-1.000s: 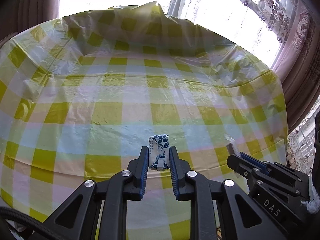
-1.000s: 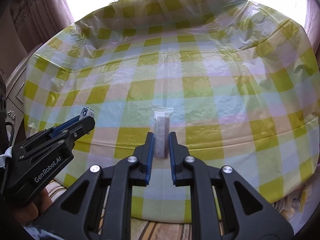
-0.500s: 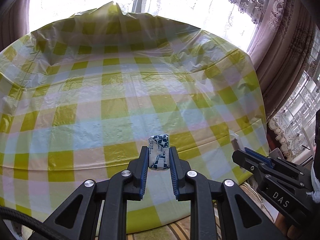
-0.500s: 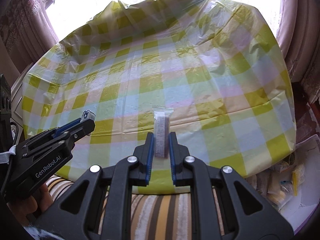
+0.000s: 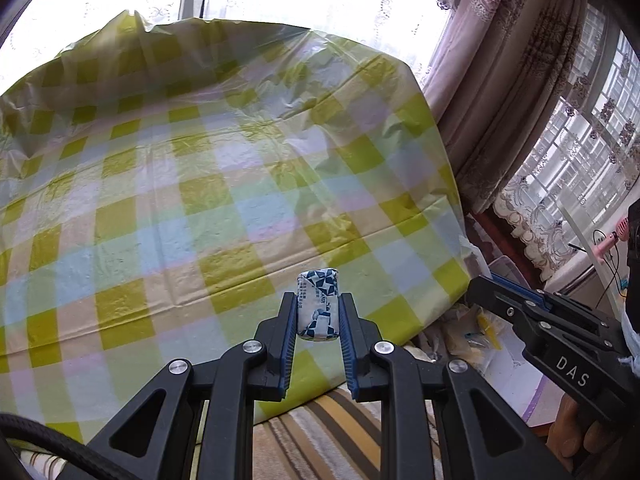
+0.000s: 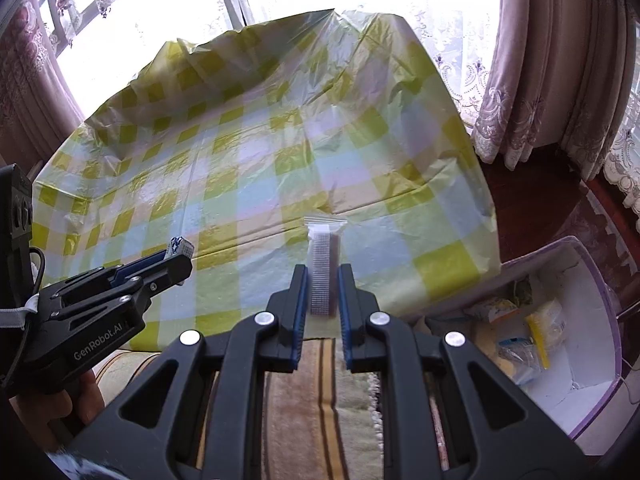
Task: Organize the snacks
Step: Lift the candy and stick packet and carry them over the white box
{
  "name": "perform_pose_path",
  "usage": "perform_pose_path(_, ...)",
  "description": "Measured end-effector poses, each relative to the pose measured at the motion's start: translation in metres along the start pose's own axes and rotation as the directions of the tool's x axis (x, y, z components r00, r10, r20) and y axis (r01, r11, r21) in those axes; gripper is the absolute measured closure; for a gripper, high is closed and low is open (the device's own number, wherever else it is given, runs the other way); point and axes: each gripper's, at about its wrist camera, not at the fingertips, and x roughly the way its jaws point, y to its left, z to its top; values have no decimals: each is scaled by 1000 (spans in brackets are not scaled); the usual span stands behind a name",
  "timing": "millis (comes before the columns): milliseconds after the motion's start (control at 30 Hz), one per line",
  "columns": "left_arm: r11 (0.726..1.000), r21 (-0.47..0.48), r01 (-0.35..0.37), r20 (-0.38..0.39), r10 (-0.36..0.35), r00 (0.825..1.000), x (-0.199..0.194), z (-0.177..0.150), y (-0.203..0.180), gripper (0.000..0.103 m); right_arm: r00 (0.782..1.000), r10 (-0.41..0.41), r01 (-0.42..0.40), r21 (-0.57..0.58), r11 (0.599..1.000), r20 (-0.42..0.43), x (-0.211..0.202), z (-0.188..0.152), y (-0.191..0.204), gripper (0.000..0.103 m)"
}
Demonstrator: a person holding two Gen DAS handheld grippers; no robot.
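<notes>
Left wrist view: the left tool [image 5: 318, 320] is clenched on a small candy [image 5: 318, 307] in a blue-and-white wrapper, held upright between the blue pads, above the near edge of the worktop [image 5: 192, 208] with its yellow checked plastic cover. A striped cushion [image 5: 320, 440] lies below. At the right, the right tool [image 5: 496, 286] shows from the side, a hand [image 5: 576, 436] under its handle; its grip cannot be told from here.

Right wrist view: the right tool [image 6: 323, 292] is clenched on a thin clear packet [image 6: 323, 272] with a grey ribbed edge, standing upright between the pads. At the left, the left tool [image 6: 176, 258] carries the candy [image 6: 180, 246] at its tip. Low right, a white bin [image 6: 592, 320] with a purple rim holds several wrapped snacks [image 6: 536, 336], beside the worktop [image 6: 240, 160].
</notes>
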Motion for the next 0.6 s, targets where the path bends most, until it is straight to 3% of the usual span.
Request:
perform_pose_path(267, 992, 71, 105, -67, -100, 993, 17, -4, -55, 82, 998, -64, 64, 58, 996, 10, -17, -7, -44, 85)
perform_pose_path(600, 968, 97, 231, -187, -210, 960, 46, -13, -110, 82, 984, -178, 179, 114, 977, -17, -29, -24, -98, 85)
